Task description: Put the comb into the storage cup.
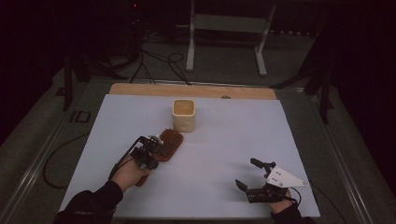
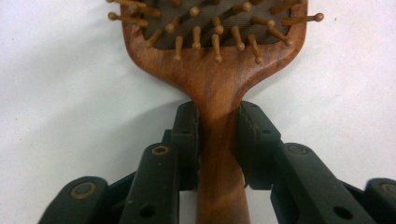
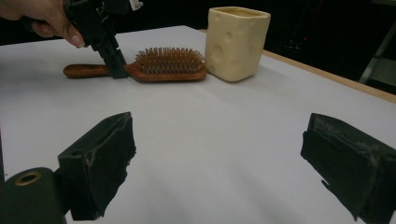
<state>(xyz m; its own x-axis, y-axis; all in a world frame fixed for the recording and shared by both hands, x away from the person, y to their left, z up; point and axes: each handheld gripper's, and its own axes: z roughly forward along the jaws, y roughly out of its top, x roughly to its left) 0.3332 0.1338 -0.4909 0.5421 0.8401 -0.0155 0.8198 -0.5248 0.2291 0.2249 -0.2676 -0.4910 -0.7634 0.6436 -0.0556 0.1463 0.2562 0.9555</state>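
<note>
Tongs, L [image 2: 218, 135], grip hairbrush [image 2: 217, 70] handle; R [image 3: 219, 163] agape.

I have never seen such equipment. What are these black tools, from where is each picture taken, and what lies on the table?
A person holds a hand-operated gripper in each hand; there is no robot arm. One picture looks down from above the white table. The other two come from cameras riding on each gripper. On the table lie a wooden hairbrush, bristles up, and beside its head stands a cream cup. The left gripper is shut on the hairbrush's handle, near the head. The right gripper is open and holds nothing; its two black jaws stand wide apart above the bare table.
</note>
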